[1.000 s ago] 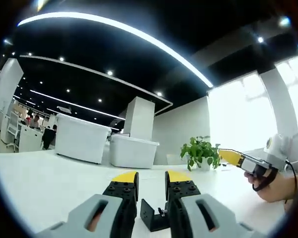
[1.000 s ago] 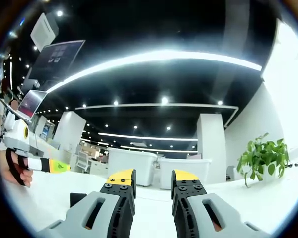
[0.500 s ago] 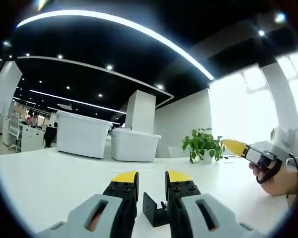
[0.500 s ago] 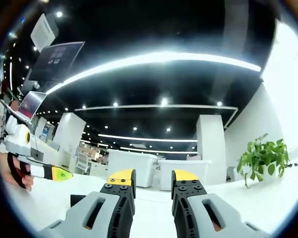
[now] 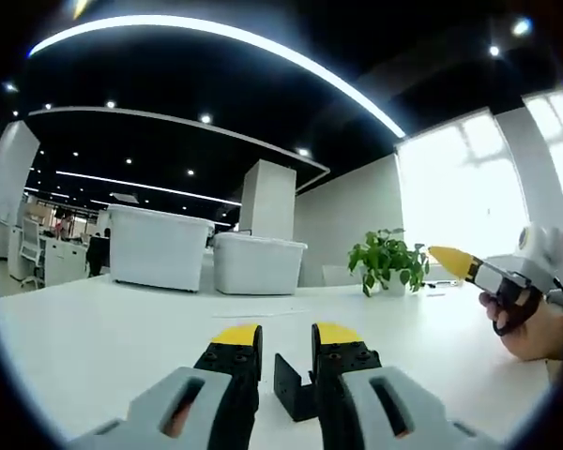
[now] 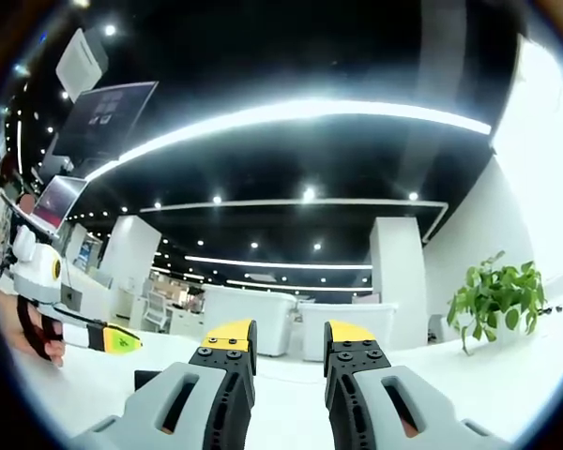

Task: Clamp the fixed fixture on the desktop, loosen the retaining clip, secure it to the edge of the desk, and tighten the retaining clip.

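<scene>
**Both grippers low over the white desk, black fixture between the left jaws**

Left gripper view: left gripper (image 5: pixel 285 335) low over the white desk (image 5: pixel 94 328), yellow-tipped jaws parted with a gap between them. Black fixed fixture (image 5: pixel 294 392) standing on the desk inside that gap, an L-shaped bracket close against the right-hand jaw; contact with either jaw cannot be told. Right gripper (image 5: pixel 455 262) entering from the right edge, yellow tip pointing left, held in a hand (image 5: pixel 535 328) with a black strap across it; state of its jaws cannot be told from here. Potted plant (image 5: pixel 387 262) on the far part of the desk, near that yellow tip. Two white bins (image 5: pixel 206 262) side by side beyond the desk, a white column (image 5: pixel 267 202) behind them, bright windows (image 5: pixel 460 197) to the right, long ceiling light strip (image 5: pixel 216 47) overhead.

Right gripper view: right gripper (image 6: pixel 286 335) also low over the desk (image 6: pixel 281 403), jaws parted, nothing between them. Small dark corner of the fixture (image 6: pixel 145 379) peeking out just left of the left-hand jaw, on the desk. Left gripper (image 6: pixel 108 339) coming in from the left edge, yellow-green tip pointing right, gripped by a hand (image 6: pixel 33 333). Potted plant (image 6: pixel 497 295) at the right, white bins (image 6: pixel 300 323) past the jaw tips, hanging monitors (image 6: pixel 94 112) at the upper left.
</scene>
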